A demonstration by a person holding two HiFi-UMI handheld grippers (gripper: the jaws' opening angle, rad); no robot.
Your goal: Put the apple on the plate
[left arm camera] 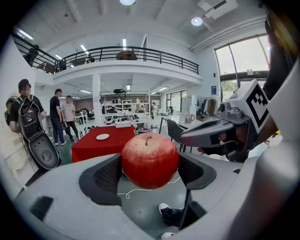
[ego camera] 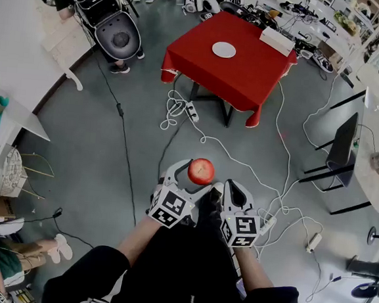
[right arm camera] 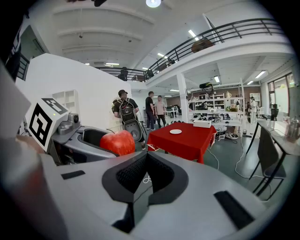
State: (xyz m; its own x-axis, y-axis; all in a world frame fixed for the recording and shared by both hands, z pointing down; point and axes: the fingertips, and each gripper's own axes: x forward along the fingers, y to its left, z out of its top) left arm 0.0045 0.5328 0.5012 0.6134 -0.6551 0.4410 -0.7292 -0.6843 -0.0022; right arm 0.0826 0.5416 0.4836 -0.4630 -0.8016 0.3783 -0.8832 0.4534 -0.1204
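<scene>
A red apple [ego camera: 201,171] hangs in the air above the grey floor, with my left gripper [ego camera: 195,180] shut on it. In the left gripper view the apple [left arm camera: 150,160] fills the gap between both dark pads, stem up. My right gripper [ego camera: 230,187] is just right of it, jaws together and holding nothing; its own view shows the apple [right arm camera: 118,142] to its left. Far ahead, a white plate [ego camera: 223,49] lies on a table with a red cloth [ego camera: 249,77]; both also show as the plate [left arm camera: 102,137] and the table [right arm camera: 187,140] in the gripper views.
A white box [ego camera: 277,40] sits at the table's far right corner. White cables and a power strip [ego camera: 191,112] trail across the floor between me and the table. A black chair [ego camera: 341,153] stands at the right, a black stroller-like cart [ego camera: 117,36] at the left. People [left arm camera: 62,117] stand far left.
</scene>
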